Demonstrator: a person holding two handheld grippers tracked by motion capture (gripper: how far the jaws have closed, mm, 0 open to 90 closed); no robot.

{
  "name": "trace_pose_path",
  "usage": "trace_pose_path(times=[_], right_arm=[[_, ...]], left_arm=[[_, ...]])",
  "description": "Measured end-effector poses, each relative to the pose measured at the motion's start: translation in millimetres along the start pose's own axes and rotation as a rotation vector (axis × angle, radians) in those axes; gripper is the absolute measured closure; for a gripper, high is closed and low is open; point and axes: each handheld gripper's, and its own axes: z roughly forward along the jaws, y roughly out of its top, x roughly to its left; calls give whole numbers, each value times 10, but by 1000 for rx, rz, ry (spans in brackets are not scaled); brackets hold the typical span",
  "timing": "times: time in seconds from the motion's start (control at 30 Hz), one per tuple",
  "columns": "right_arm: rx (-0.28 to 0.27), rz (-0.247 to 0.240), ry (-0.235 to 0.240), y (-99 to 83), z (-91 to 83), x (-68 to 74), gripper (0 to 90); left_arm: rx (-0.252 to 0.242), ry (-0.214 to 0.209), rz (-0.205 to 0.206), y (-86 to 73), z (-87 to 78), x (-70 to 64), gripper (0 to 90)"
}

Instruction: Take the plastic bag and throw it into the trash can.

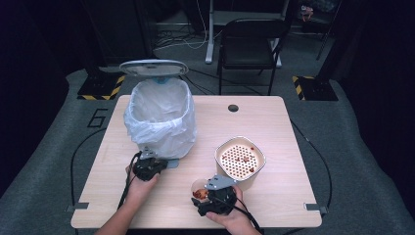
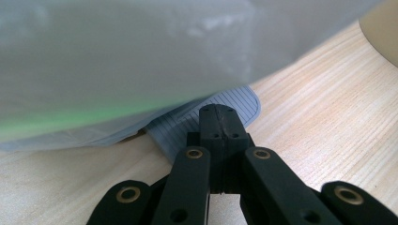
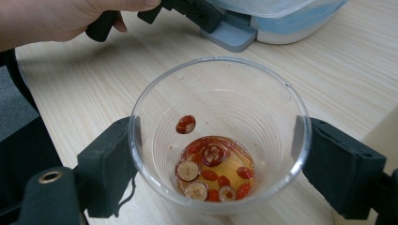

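The cup (image 3: 219, 136), low in the middle of the right gripper view, holds red slices in amber liquid and is clamped at both sides by the right gripper (image 3: 218, 168), whose hand (image 1: 230, 215) comes in from the bottom edge. At centre left of the high view, the left gripper (image 1: 148, 167), jaws pressed together, rests on the pedal (image 2: 206, 117) of the bin (image 1: 160, 117). A strainer bowl (image 1: 240, 159) sits right of centre.

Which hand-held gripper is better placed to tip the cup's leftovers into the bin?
The right hand-held gripper: its jaws already clamp the clear cup holding red fruit slices in liquid. The left hand-held gripper is shut, pressing the grey pedal at the bin's base.
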Motion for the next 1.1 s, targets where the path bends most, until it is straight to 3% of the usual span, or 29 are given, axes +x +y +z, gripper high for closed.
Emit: trace_pose_path(times=[0.27,0.5,0.9,1.1], right_arm=[[17,-22,4,-35,104,20,197],[-2,-9,1,-59,137,16,264],[-32,-14,16,-63,119,18,354],[-54,-32,34,-9,30,51,372]], left_arm=[[-5,-4,-8,1,3,-3,900],[2,-1,0,2,-1,1,900],[-1,-2,-4,3,2,-2,900],[13,0,0,3,-1,5,900]])
